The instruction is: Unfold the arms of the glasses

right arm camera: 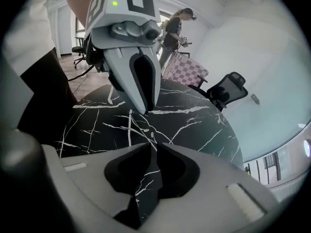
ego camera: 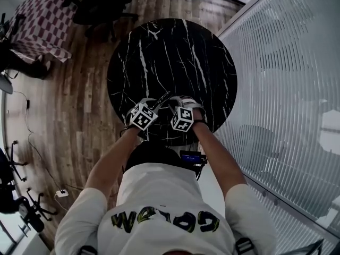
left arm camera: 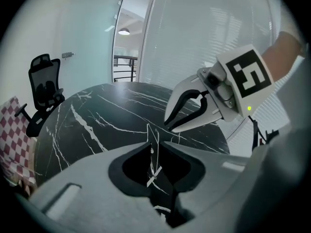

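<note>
The person stands at the near edge of a round black marble table point(ego camera: 175, 52), one gripper in each hand. Both grippers angle down over the tabletop, tips near each other but not touching.

Left gripper point(left arm camera: 154, 143): jaws a little apart. The glasses point(left arm camera: 152, 139) show only as a thin clear piece standing upright in that narrow gap. The jaws do not visibly clamp it, and the rest of the glasses cannot be made out.

Right gripper point(right arm camera: 154, 148): jaws parted to a slim slit – only the white-veined tabletop shows through it.

A black office chair point(left arm camera: 43, 81) stands beyond the table.
</note>
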Available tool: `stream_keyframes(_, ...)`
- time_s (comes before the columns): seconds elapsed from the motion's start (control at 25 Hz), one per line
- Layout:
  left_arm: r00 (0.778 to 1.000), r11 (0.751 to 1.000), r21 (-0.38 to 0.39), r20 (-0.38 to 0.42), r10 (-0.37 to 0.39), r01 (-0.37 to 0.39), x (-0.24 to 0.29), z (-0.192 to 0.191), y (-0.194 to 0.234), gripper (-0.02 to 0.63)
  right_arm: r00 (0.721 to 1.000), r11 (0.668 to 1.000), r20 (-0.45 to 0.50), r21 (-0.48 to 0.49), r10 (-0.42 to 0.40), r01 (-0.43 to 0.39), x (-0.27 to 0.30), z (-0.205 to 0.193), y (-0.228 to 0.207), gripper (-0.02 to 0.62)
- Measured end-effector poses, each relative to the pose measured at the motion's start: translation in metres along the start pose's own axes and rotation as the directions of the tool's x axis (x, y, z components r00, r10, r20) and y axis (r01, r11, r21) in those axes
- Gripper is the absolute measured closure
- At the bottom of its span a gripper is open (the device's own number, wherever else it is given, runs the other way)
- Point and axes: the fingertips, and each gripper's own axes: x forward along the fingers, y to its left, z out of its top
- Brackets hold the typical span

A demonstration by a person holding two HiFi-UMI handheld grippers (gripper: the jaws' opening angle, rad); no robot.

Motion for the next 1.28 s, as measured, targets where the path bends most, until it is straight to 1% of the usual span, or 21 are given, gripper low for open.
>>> stream_keyframes(0.12,1.000,1.000,-0.006,-0.025,-0.008,0.008,0.009,-0.007,0.004,0.543,1.000,1.000,-0.023,-0.008,0.018,-0.019,0.010,-0.005,0.000,0.546)
stream_keyframes(0.24,0.999,0.999,-0.046,-0.043,-0.025,0.023,0.013,-0.012,0.003,0.537,0.999,1.000,-0.038,-0.013,0.028,-0.028,0.015,-0.009,0.000,0.543)
stream_keyframes(0.36,0.999,0.996,-0.080,-0.043,-0.030,0.027,0.018,-0.014,0.004,0.537,0.998,0.999,-0.053,-0.021,0.042,-0.043,0.021,-0.014,0.003,0.539)
stream_keyframes(0.56,0.998,0.995,-0.093,-0.048,-0.031,0.026,0.027,-0.018,0.008,0.537,0.997,0.998,-0.063,-0.027,0.050,-0.051,0.027,-0.017,0.004,0.532)
stream_keyframes(0.68,0.997,0.993,-0.120,-0.074,-0.032,0.023,0.029,-0.024,0.010,0.537,0.997,0.998,-0.063,-0.033,0.050,-0.052,0.031,-0.017,0.002,0.531)
stream_keyframes(0.8,0.998,0.991,-0.129,-0.062,-0.030,0.021,0.035,-0.026,0.012,0.537,0.996,0.998,-0.069,-0.039,0.052,-0.055,0.035,-0.018,0.002,0.528)
stream_keyframes(0.88,0.998,0.991,-0.133,-0.058,-0.029,0.021,0.036,-0.026,0.012,0.548,0.996,0.998,-0.071,-0.044,0.051,-0.054,0.036,-0.018,0.002,0.526)
stream_keyframes(1.0,0.998,0.990,-0.141,-0.054,-0.021,0.013,0.037,-0.026,0.014,0.585,0.996,0.997,-0.073,-0.052,0.050,-0.054,0.040,-0.020,0.003,0.523)
stream_keyframes(1.28,0.998,0.990,-0.139,-0.064,-0.003,-0.006,0.035,-0.023,0.015,0.595,0.995,0.995,-0.087,-0.075,0.051,-0.057,0.048,-0.024,0.003,0.520)
